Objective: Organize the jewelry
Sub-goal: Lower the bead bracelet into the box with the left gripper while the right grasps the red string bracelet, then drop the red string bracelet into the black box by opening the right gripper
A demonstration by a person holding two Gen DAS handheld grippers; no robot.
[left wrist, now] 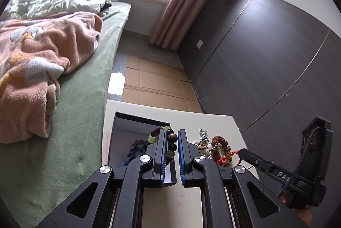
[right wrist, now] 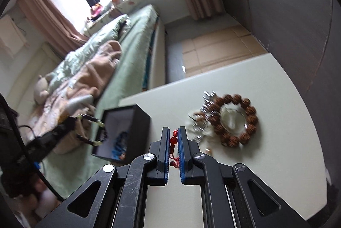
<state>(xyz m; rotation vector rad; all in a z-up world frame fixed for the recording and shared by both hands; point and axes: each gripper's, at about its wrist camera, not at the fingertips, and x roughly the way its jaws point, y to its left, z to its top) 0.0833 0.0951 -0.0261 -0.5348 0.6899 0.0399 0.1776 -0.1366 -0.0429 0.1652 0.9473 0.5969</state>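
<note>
The left gripper (left wrist: 172,138) sits closest to its lens, its jaws drawn nearly together on a bead bracelet (left wrist: 171,144) of dark brown and pale green beads; the bracelet hangs just over the box (left wrist: 119,121), at the box's right wall. Inside the box lies a blue-grey strand (left wrist: 136,148) on the floor (its exact make is hard to tell). The box stands on the left part of the white table (left wrist: 221,121), next to the bed (left wrist: 85,121) with its pink blanket (left wrist: 42,62).

Right of the box, on the table, a small heap of jewelry rests: a silver chain (left wrist: 203,134), then a ring of knobbly brown beads (right wrist: 236,119) around a pale round piece (right wrist: 231,118), all somewhat blurred in the right wrist view. At the heap's near edge is a red cord (right wrist: 173,142) with knots and small beads. The right gripper (right wrist: 174,132) has that cord pinched between its narrowly parted jaws, right of the box and just above the table. Beyond the table, flattened cardboard (left wrist: 153,83) covers the floor beside a dark wall panel (left wrist: 255,53).
</note>
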